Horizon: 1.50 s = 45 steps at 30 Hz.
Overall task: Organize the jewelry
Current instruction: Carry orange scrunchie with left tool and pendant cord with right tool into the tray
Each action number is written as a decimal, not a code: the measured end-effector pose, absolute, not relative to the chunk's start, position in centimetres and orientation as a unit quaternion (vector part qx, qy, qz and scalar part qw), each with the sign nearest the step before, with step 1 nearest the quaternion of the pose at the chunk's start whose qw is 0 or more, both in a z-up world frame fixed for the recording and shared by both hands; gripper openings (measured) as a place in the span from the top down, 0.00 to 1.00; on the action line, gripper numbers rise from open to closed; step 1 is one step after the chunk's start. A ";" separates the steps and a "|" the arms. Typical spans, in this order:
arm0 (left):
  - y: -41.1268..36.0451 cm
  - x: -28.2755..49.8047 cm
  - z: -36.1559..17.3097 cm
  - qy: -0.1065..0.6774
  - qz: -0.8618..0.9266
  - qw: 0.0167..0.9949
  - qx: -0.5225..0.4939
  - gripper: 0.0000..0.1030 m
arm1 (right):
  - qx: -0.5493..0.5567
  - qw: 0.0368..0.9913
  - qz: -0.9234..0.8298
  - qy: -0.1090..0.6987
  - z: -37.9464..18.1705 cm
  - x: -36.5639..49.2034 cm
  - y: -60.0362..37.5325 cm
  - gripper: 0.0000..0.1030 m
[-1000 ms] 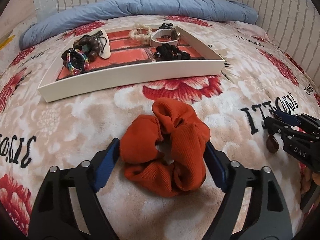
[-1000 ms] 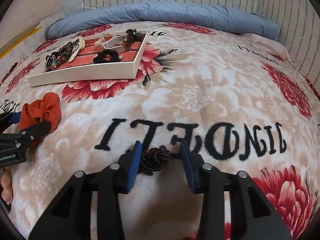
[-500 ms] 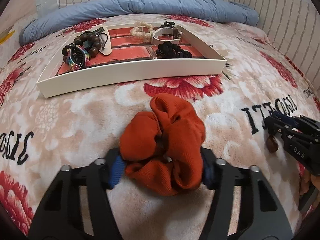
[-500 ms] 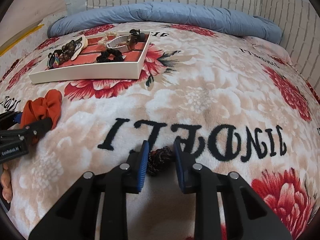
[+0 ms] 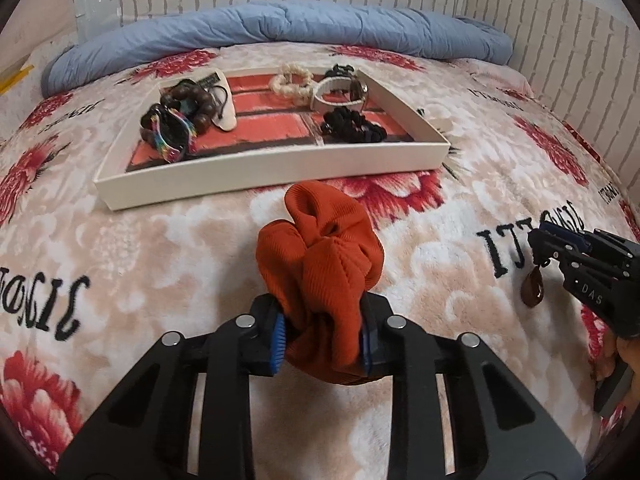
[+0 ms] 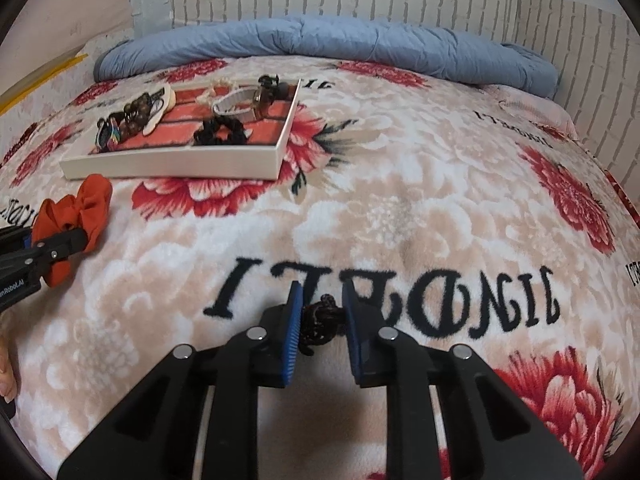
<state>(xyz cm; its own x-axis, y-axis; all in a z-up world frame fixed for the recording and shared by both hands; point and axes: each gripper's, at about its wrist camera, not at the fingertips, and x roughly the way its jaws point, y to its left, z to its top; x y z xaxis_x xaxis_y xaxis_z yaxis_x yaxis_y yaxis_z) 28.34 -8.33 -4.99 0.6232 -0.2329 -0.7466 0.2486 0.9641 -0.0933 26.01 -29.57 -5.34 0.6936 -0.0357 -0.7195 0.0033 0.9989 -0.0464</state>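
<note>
My left gripper is shut on an orange scrunchie and holds it above the floral blanket, in front of the white tray. The scrunchie also shows in the right wrist view. My right gripper is shut on a dark braided cord; in the left wrist view a brown pendant hangs from it. The tray holds a wooden bead bracelet, a rainbow band, a white watch, a pearl bracelet and a black scrunchie.
A blue duvet roll lies along the far side of the bed. White brick walls stand behind and to the right. The blanket spreads between the tray and my grippers.
Both grippers have closed, the left on the orange scrunchie and the right on the braided cord. Both have lifted from the blanket, and the pendant now hangs free.
</note>
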 end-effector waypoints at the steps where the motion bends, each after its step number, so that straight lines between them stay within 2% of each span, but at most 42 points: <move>1: -8.1 28.4 -4.7 0.412 -0.135 0.901 0.006 0.75 | -0.020 0.921 -0.011 0.388 -5.0 26.1 -29.5 0.80; 20: -3.5 32.6 0.4 0.360 -0.130 0.924 0.005 0.75 | -0.039 0.949 0.006 0.313 2.2 30.6 -25.9 0.80; 28: -3.2 36.0 2.5 0.338 -0.135 0.931 0.015 0.75 | -0.027 0.953 0.031 0.300 3.1 34.4 -23.5 0.80; 33: -3.1 38.2 2.2 0.340 -0.138 0.930 0.009 0.74 | -0.021 0.955 0.047 0.291 3.1 36.7 -22.0 0.80; 45: -2.8 43.3 -2.4 0.379 -0.140 0.915 -0.005 0.74 | 0.002 0.952 0.059 0.299 0.6 41.7 -20.9 0.80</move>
<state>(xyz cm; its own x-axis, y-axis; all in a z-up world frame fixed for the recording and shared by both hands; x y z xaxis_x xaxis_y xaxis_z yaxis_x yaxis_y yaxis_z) 43.28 -2.81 -2.41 0.6730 -0.2591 -0.6928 0.2516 0.9610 -0.1149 41.67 -20.92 0.61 0.8141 0.1142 -0.5694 -0.1122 0.9929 0.0387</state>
